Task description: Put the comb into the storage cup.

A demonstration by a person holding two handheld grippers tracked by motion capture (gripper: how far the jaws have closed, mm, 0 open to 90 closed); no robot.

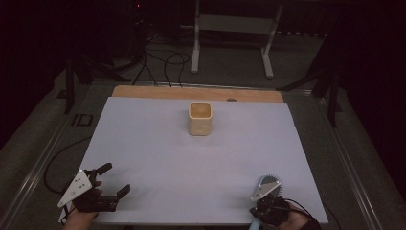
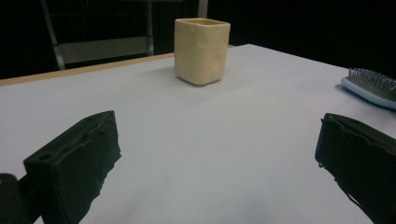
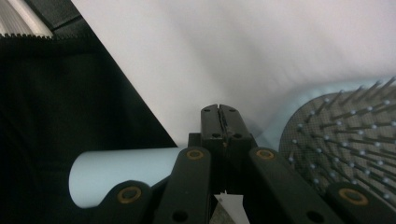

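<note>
A cream square cup stands upright at the far middle of the white sheet; the left gripper view has the cup ahead. My left gripper rests at the near left corner, jaws wide open and empty. At the near right edge lies a light blue hairbrush, bristles up, seen also from the left as the hairbrush. My right gripper sits over its neck. Its jaws are pressed together, with the brush head on one side and the handle on the other.
A strip of wooden tabletop shows beyond the sheet. Past it stand a metal frame and loose cables on the floor. The brush handle reaches to the table's near edge, over dark floor.
</note>
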